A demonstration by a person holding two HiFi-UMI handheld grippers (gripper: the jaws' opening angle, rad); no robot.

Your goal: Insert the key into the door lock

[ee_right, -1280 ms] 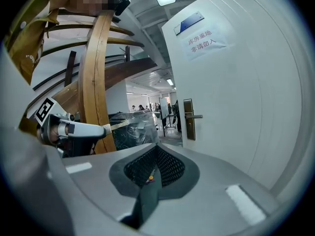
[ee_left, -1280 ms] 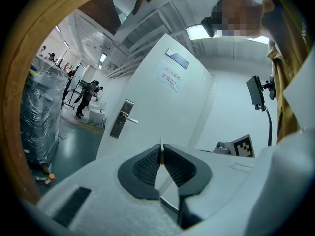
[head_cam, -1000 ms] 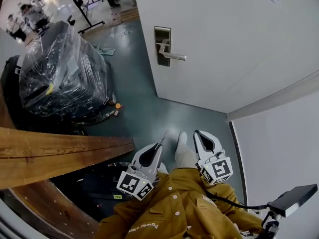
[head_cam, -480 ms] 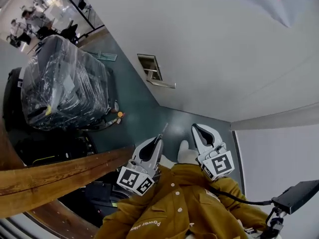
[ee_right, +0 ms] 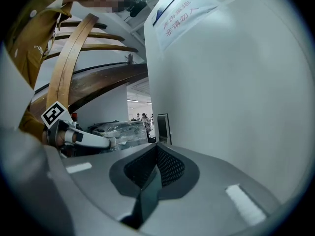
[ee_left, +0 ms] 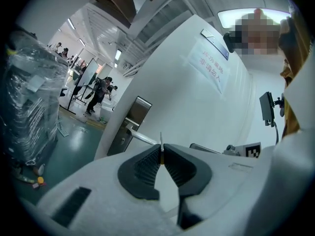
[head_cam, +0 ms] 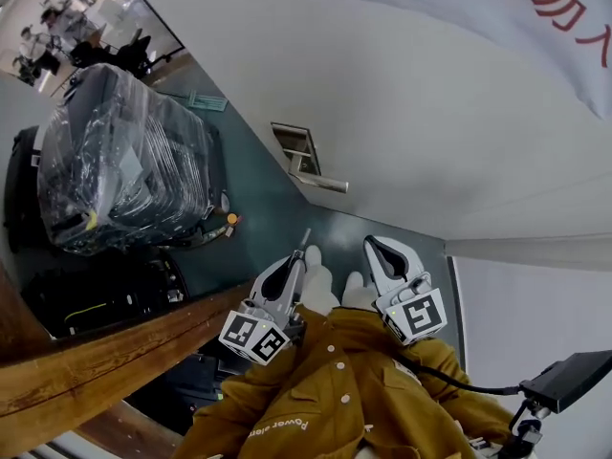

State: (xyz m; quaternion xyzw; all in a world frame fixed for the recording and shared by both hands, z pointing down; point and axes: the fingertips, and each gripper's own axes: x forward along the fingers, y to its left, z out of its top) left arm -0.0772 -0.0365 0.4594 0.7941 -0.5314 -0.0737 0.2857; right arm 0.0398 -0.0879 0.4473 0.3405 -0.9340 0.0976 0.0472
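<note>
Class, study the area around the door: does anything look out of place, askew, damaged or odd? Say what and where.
Nothing looks damaged. The lock plate and lever handle on the door look intact. The only stray things are small orange bits on the floor at the foot of the plastic-wrapped bundle.

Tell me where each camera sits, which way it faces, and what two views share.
Head view: on the head, steeply down at door and floor; shows jacket, left gripper, right gripper.
Left gripper view: on the left gripper, facing the lock plate; jaws shut on the key.
Right gripper view: on the right gripper, facing the door; jaws shut, empty.
Shared: all three show the lock plate.
</note>
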